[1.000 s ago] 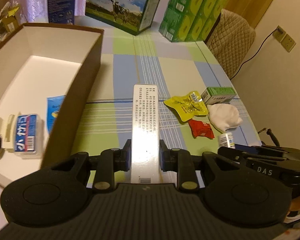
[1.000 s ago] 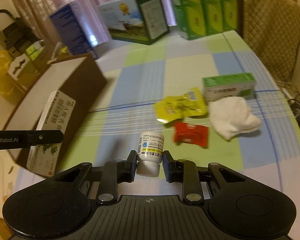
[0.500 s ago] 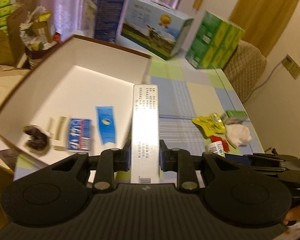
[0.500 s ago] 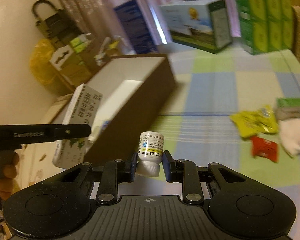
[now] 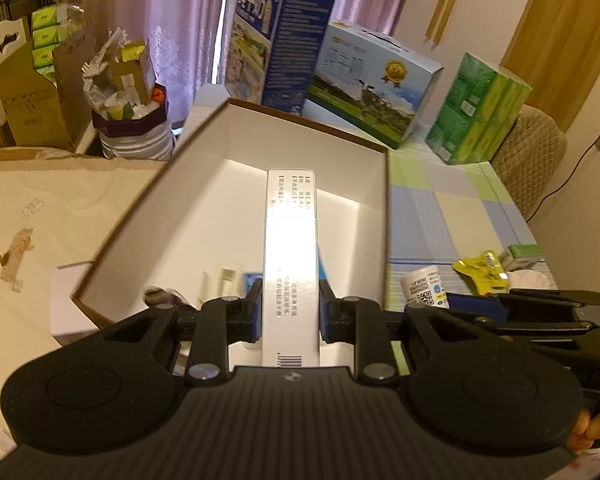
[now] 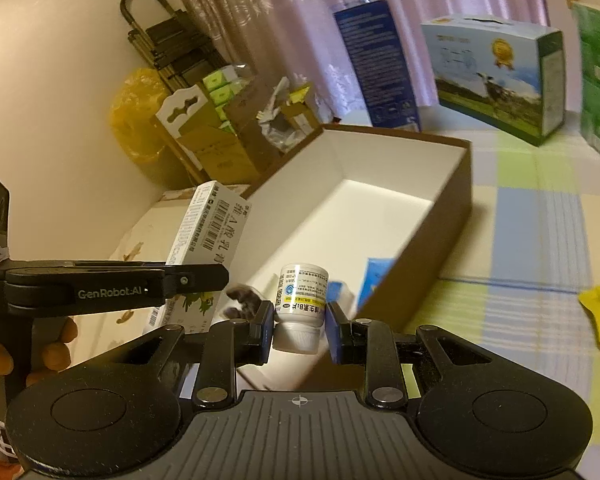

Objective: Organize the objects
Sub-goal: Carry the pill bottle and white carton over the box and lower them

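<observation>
My left gripper [image 5: 290,312] is shut on a long white medicine carton [image 5: 291,248], held over the open brown box [image 5: 380,216] with white inside. From the right wrist view the same carton [image 6: 208,248] hangs above the box's near left corner. My right gripper [image 6: 298,328] is shut on a small white pill bottle [image 6: 300,300], cap toward the camera, over the near end of the brown box [image 6: 456,200]. Blue packets [image 6: 374,280] and a dark lump [image 6: 242,300] lie on the box floor. The bottle [image 5: 426,286] also shows at the left wrist view's right.
On the checked tablecloth [image 5: 452,216] lie a yellow packet [image 5: 482,272], a green box [image 5: 526,252] and a white cloth. Milk cartons [image 5: 372,84] and green tissue packs [image 5: 476,108] stand at the back. Cardboard boxes and a bag [image 6: 140,120] crowd the left.
Both grippers have swung left from the tabletop to above the brown box, each still holding its item. The loose items on the cloth have slid to the right edge of view.
</observation>
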The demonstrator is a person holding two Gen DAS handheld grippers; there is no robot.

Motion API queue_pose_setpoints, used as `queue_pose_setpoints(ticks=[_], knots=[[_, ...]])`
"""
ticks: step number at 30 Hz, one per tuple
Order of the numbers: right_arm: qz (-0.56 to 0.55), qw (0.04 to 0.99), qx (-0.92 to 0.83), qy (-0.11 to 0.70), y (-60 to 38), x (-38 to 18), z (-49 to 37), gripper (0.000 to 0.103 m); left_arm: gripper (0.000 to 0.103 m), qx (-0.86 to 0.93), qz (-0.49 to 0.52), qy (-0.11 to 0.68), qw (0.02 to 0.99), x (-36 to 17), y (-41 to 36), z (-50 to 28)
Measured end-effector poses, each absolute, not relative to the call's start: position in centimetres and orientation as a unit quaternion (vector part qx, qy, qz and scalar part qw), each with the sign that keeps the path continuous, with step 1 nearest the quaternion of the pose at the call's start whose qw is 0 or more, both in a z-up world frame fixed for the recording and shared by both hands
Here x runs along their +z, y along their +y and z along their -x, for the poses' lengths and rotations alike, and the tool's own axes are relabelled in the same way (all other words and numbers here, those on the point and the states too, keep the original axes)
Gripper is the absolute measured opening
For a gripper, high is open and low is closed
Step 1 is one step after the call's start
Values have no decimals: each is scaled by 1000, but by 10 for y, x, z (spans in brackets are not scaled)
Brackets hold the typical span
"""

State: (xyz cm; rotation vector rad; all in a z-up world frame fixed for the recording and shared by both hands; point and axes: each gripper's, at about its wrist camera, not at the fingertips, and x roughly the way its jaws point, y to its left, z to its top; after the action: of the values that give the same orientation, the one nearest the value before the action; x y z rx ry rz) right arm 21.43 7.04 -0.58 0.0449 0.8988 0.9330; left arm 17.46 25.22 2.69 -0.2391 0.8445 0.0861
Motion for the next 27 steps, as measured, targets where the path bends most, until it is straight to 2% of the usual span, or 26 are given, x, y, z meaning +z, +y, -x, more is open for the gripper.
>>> queue_pose_setpoints(ticks=[10, 27], knots=[[4, 805, 416, 423, 119, -21, -245, 24, 22, 41, 78, 427, 900, 9, 284, -217], [58, 808, 360, 462, 173, -75, -321, 24, 22, 33, 18, 496, 867, -56, 308, -325]])
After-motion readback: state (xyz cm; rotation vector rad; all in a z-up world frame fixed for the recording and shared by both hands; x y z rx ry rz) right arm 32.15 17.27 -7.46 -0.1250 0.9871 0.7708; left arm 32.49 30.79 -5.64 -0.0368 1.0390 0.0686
